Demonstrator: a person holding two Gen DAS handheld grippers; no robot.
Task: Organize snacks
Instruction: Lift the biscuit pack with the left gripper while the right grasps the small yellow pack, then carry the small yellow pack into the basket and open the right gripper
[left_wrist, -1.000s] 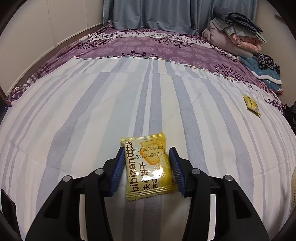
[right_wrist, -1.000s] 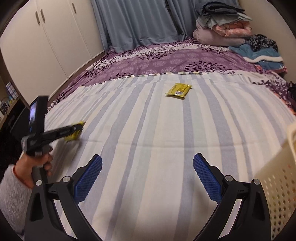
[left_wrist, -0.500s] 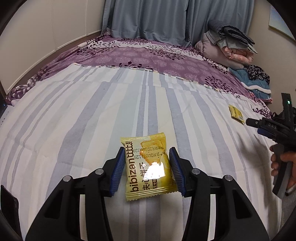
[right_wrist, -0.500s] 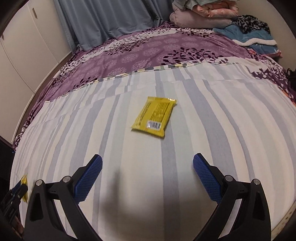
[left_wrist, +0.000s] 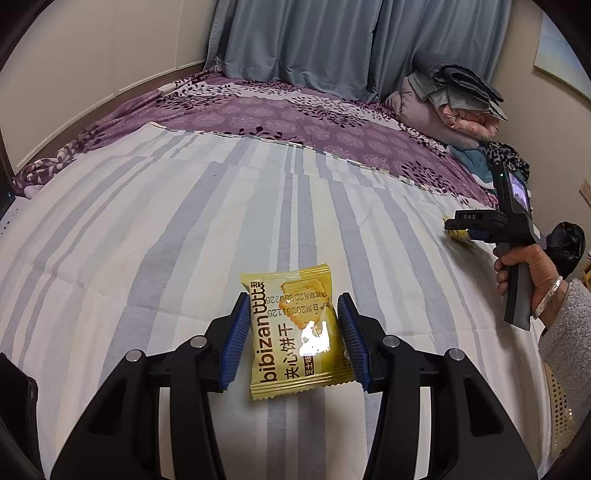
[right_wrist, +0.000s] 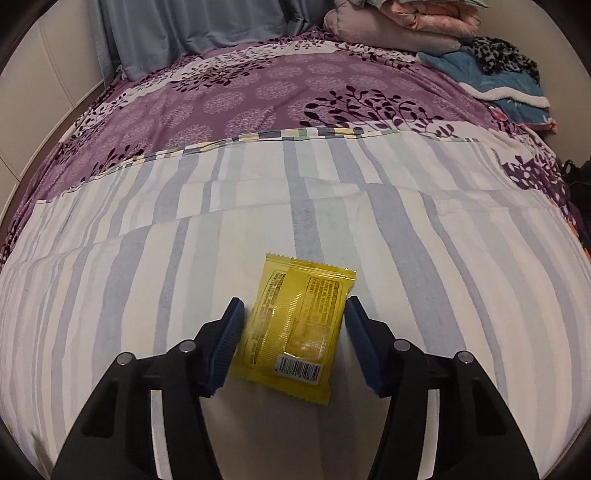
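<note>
Your left gripper (left_wrist: 291, 334) clamps a yellow biscuit packet (left_wrist: 295, 332), label side up with "bibizan" printed along it, its blue pads pressed against the packet's two long edges as it hangs above the striped sheet (left_wrist: 184, 240) of the bed. Your right gripper (right_wrist: 293, 341), whose jaws have just been closing, straddles a second yellow packet (right_wrist: 295, 328) lying barcode side up and slightly askew on the same sheet; the right pad meets the packet's edge, while the left pad stands just beside the other edge, and whether it touches you cannot tell from here. From the left wrist camera, your right hand (left_wrist: 524, 269) grips the handle at the far right with that second packet under the gripper's tip. A pale perforated basket (left_wrist: 557, 406) shows at the right edge, near your sleeve (left_wrist: 565, 343)
</note>
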